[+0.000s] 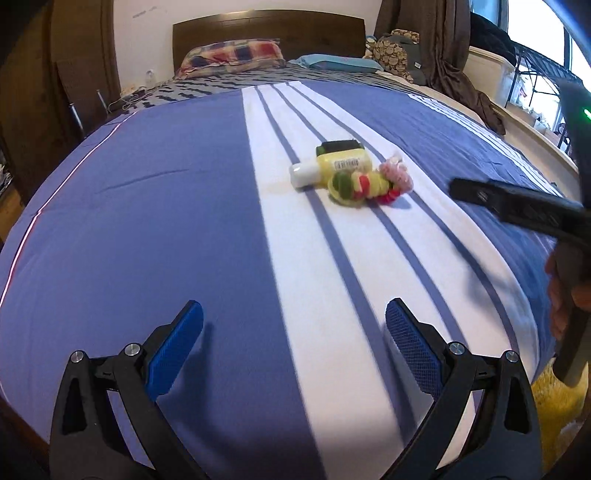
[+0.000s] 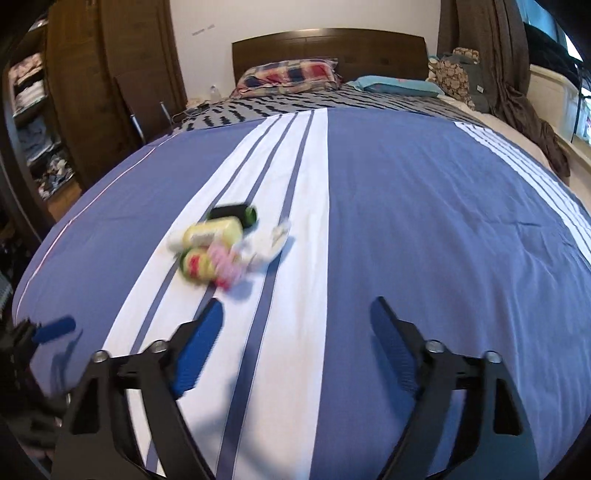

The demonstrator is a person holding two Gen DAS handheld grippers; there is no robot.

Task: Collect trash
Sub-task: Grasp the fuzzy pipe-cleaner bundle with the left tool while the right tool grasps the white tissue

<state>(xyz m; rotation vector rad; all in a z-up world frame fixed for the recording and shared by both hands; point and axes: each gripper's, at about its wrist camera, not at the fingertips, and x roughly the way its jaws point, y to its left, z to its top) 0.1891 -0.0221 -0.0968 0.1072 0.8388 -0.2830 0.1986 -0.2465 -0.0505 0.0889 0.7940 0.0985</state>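
Both the left gripper [image 1: 294, 325] and the right gripper [image 2: 295, 321] have black forked arms with triangular cut-outs, round silver screws at the joints, and textured blue pads [image 1: 410, 349] lining the fingers' inner faces.

On the bed cover [image 1: 166, 229] a bottle [image 1: 325, 168] lies just before a second container [image 1: 340, 146]; crumpled wrappers [image 1: 365, 184] touch the bottle's right side. Pillows [image 1: 236, 55] sit far behind, against the headboard [image 1: 266, 27].
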